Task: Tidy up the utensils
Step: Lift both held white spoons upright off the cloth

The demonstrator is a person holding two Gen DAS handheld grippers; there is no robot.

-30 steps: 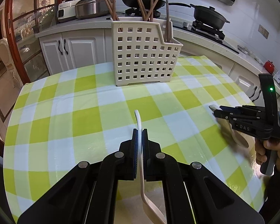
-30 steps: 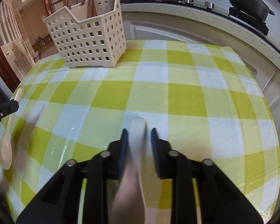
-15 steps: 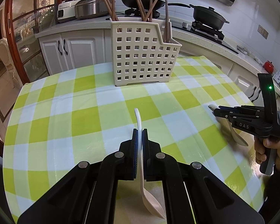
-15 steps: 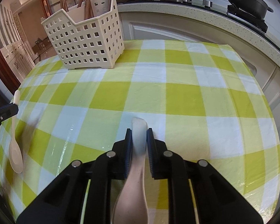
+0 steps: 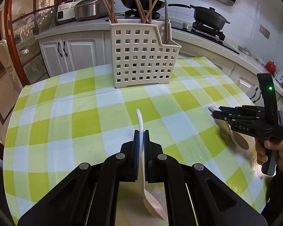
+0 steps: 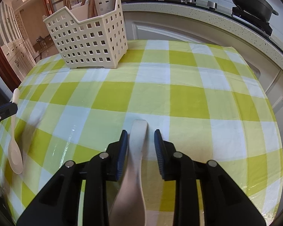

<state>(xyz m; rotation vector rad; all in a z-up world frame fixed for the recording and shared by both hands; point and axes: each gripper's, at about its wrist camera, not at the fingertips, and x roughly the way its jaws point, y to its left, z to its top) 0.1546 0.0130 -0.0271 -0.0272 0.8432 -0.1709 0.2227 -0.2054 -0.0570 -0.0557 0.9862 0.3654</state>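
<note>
My left gripper (image 5: 141,133) is shut on the thin handle of a cream spoon (image 5: 140,118), whose bowl hangs toward the camera. In the right wrist view that spoon (image 6: 15,154) and the left gripper (image 6: 11,107) show at the left edge. A wider cream spoon (image 6: 137,150) lies between the jaws of my right gripper (image 6: 140,133). These jaws are opening, and a gap shows on the spoon's right side. From the left wrist view, the right gripper (image 5: 215,113) is at the right with its spoon (image 5: 237,137) under it. A perforated cream caddy (image 5: 141,56) (image 6: 90,39) holds several wooden chopsticks (image 5: 141,9).
The table wears a green and white checked cloth (image 5: 66,122) (image 6: 198,94). Behind it runs a kitchen counter with a stove and a black pot (image 5: 209,17), plus a rice cooker (image 5: 90,9). A hand (image 5: 269,150) holds the right gripper's grip.
The right gripper's jaws closed in on the wide spoon's handle, then spread wider apart. The left gripper's spoon bowl swung slightly. Neither hand has moved.
</note>
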